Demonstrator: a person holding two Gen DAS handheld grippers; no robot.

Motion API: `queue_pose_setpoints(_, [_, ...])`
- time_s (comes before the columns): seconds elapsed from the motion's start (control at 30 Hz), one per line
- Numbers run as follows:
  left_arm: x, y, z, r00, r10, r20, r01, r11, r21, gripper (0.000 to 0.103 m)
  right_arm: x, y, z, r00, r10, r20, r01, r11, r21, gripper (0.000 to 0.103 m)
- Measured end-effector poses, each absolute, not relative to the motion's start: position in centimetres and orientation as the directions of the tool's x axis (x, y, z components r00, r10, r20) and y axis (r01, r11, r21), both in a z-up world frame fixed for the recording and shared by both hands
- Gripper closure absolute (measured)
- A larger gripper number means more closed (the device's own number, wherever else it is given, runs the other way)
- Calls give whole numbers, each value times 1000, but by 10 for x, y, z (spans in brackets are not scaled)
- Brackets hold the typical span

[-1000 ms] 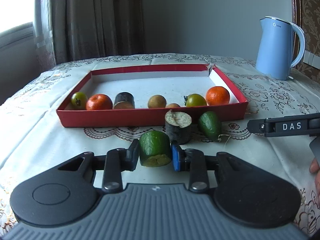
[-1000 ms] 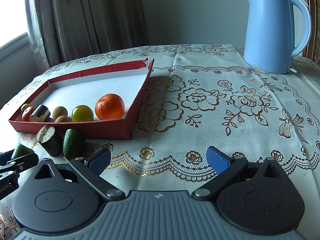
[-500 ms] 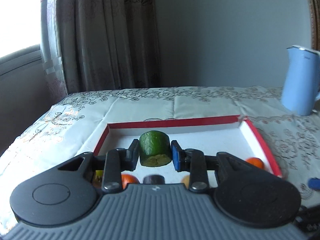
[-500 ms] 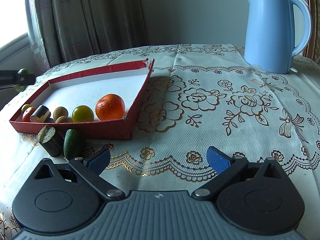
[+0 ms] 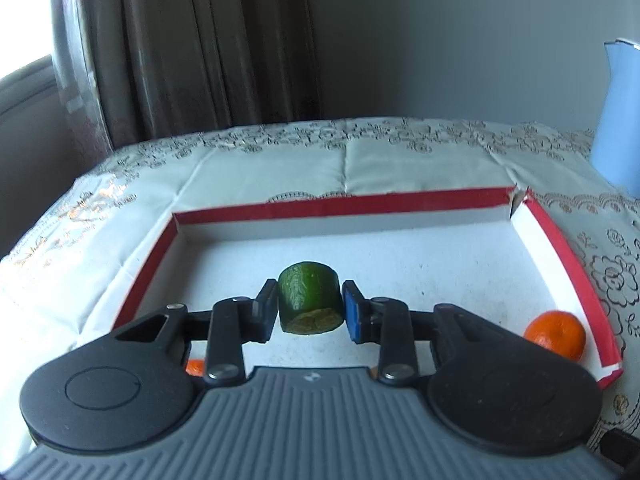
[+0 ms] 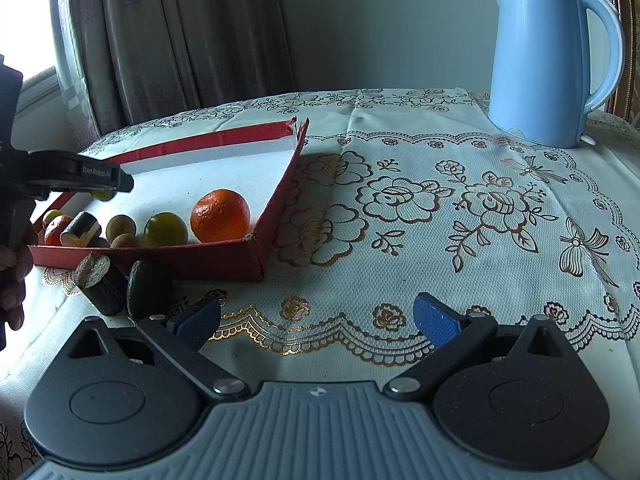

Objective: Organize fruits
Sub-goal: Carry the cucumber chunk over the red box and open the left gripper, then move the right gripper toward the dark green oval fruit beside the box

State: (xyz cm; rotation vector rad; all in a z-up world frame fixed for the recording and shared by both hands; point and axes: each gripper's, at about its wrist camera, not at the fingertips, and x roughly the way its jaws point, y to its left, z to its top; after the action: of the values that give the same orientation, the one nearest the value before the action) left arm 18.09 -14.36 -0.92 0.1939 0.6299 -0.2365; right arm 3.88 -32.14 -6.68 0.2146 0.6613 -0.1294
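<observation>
My left gripper [image 5: 310, 307] is shut on a cut green cucumber piece [image 5: 310, 303] and holds it over the white floor of the red tray [image 5: 344, 205]. The right wrist view shows that gripper [image 6: 102, 184] above the tray's [image 6: 280, 196] left part. My right gripper [image 6: 316, 318] is open and empty, low over the tablecloth. In the tray lie an orange [image 6: 220, 215], a green tomato [image 6: 165, 229], two brown round fruits [image 6: 120, 226], a dark cut piece [image 6: 81, 229] and another orange [image 6: 56, 229]. Outside its front wall lie a dark cut piece [image 6: 98, 282] and a green avocado [image 6: 145, 294].
A light blue kettle [image 6: 548, 64] stands at the back right on the embroidered tablecloth [image 6: 460, 208]. Curtains [image 6: 168, 32] hang behind the table. The person's hand [image 6: 12, 280] shows at the left edge.
My left gripper lifted the cucumber piece off the cloth, carried it forward over the tray's front wall and lowered it over the tray floor. The right gripper stayed still.
</observation>
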Motion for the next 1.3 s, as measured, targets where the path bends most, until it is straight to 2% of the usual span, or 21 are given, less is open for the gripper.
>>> queue_pose_setpoints(0.1, [182, -142, -13, 781, -151, -606, 266, 959, 104, 70, 39, -321, -67, 782, -51, -621, 187, 970, 155, 0])
queue_pose_setpoints(0.17, [180, -141, -13, 787, -148, -600, 264, 958, 110, 60, 39, -321, -67, 782, -51, -621, 187, 970, 155, 0])
queue_pose_setpoints(0.27, [174, -140, -11, 793, -151, -591, 269, 956, 117, 55, 39, -322, -67, 783, -48, -620, 186, 969, 160, 0])
queue_pose_setpoints(0.33, [168, -137, -7, 794, -164, -586, 273, 956, 103, 47, 39, -323, -67, 785, -44, -618, 185, 968, 167, 0])
queue_pose_setpoints(0.47, [145, -128, 0, 806, -180, -564, 283, 954, 100, 25, 39, -324, -67, 787, -39, -615, 185, 967, 174, 0])
queue_pose_setpoints(0.53, [129, -121, 3, 815, -181, -550, 288, 951, 113, 19, 38, -325, -67, 789, -36, -614, 184, 966, 180, 0])
queue_pose_setpoints(0.6, [111, -109, 5, 820, -183, -542, 291, 949, 121, 6, 38, -326, -67, 791, -31, -611, 184, 965, 188, 0])
queue_pose_setpoints(0.67, [95, -93, 5, 826, -186, -531, 285, 952, 109, 2, 37, -327, -67, 792, -28, -610, 183, 964, 193, 0])
queue_pose_setpoints(0.8, [69, -51, -2, 819, -157, -552, 241, 967, 81, 0, 37, -327, -66, 793, -26, -609, 182, 964, 195, 0])
queue_pose_setpoints(1.03, [52, -9, -22, 817, -61, -573, 164, 978, 129, 0, 32, -329, -65, 807, -16, -590, 178, 960, 217, 0])
queue_pose_setpoints(1.1, [50, -1, -29, 824, -60, -564, 145, 984, 107, 0, 24, -327, -61, 834, -34, -551, 178, 961, 210, 0])
queue_pose_setpoints(1.2, [60, 7, -38, 778, -76, -623, 147, 987, 63, 0, 8, -315, -53, 888, -37, -459, 140, 971, 192, 0])
queue_pose_setpoints(1.3, [60, 13, -39, 776, -87, -625, 134, 991, 29, 0, 3, -293, -46, 899, 3, -438, 75, 984, 162, 0])
